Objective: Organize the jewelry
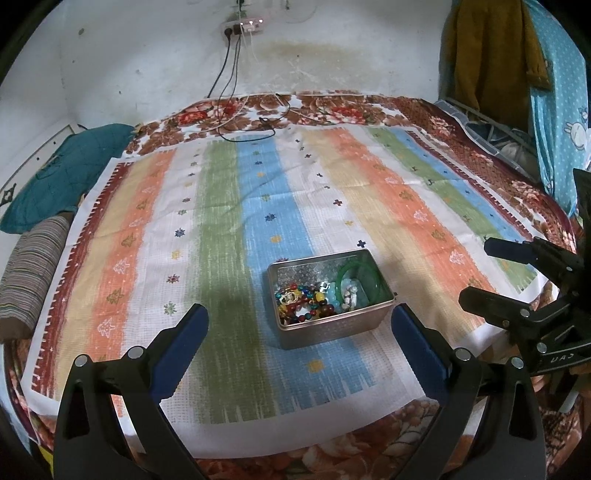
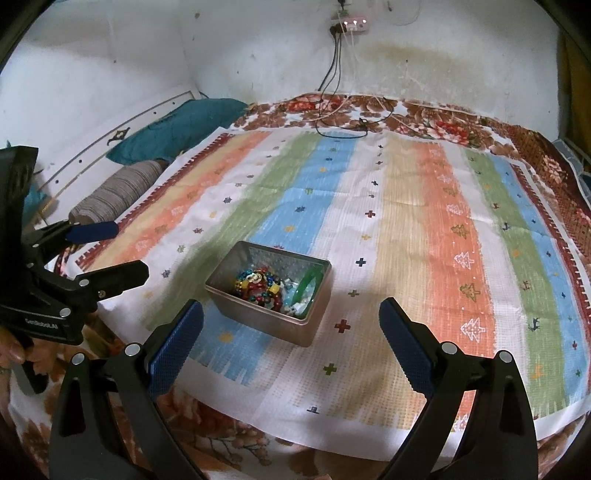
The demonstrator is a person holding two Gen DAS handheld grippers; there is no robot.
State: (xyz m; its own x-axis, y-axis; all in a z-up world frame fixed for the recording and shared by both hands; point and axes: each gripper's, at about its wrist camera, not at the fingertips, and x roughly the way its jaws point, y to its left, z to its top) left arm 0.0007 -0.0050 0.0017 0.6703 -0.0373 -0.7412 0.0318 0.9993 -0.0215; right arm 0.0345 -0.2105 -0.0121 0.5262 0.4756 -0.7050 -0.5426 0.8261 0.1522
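My left gripper (image 1: 300, 317) hangs above the striped cloth (image 1: 229, 206) with its jaws spread wide and nothing between them. My right gripper (image 2: 291, 314) is likewise fully parted and empty, held over the near edge of the same cloth.

The metal tin (image 1: 334, 326) sits lidless on the cloth, on the blue and white stripes, just ahead of both grippers and touching neither. Inside it lies the jewelry: a heap of multicoloured beaded bracelets (image 1: 303, 301) toward its left end, pale blue and white pieces (image 1: 349, 293) in the middle, and a green bangle (image 1: 360, 278) leaning against the right wall.

The cloth is spread over a floral blanket (image 1: 332, 110). A teal pillow (image 1: 62, 173) and a striped bolster (image 1: 29, 280) lie at the left edge. Cables (image 1: 229, 74) hang from a wall socket (image 1: 243, 27) onto the far side.
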